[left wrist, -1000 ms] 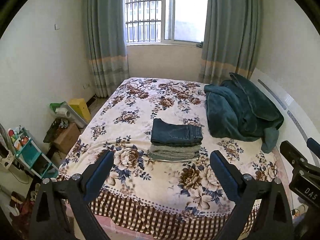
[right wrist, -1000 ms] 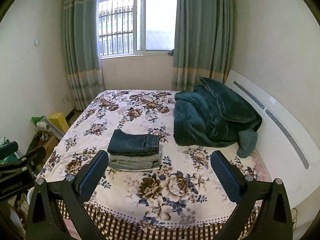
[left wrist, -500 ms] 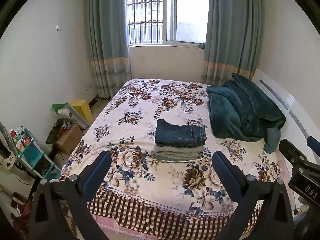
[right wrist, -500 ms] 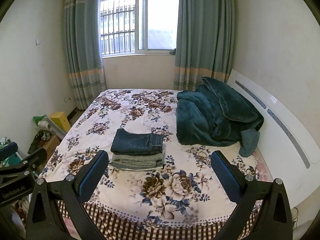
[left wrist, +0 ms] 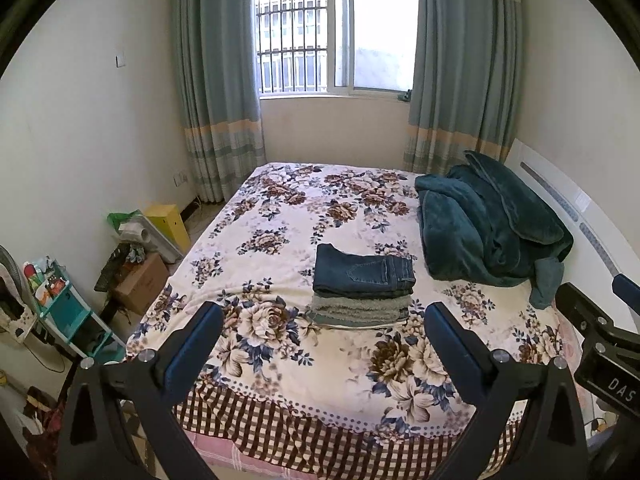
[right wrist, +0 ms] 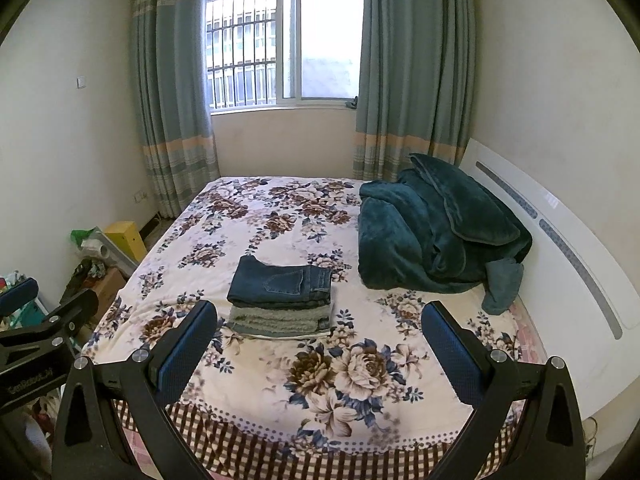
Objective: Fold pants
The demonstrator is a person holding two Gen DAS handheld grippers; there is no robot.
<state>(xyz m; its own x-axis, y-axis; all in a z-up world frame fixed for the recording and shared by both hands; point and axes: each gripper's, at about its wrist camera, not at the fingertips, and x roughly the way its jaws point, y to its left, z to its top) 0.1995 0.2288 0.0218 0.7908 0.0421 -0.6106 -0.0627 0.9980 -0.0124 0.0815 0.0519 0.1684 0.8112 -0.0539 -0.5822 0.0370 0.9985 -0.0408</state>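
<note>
Folded dark blue jeans point(left wrist: 362, 270) lie on top of a folded grey-green pair of pants point(left wrist: 360, 310) in a stack on the flowered bed cover point(left wrist: 280, 216). The stack also shows in the right wrist view, jeans point(right wrist: 282, 284) over grey pants point(right wrist: 280, 320). My left gripper point(left wrist: 324, 340) is open and empty, held back over the near edge of the bed. My right gripper point(right wrist: 320, 338) is open and empty, also short of the stack. Each gripper shows at the edge of the other's view.
A heaped teal blanket point(left wrist: 488, 232) lies at the right of the bed by the white headboard point(right wrist: 560, 264). Boxes, a yellow bin point(left wrist: 168, 224) and a teal shelf point(left wrist: 60, 312) stand on the floor to the left. Window and curtains are behind.
Both grippers have drawn back and risen slightly from the bed, so the stack looks a little farther. The stack has not moved. Both grippers stay open.
</note>
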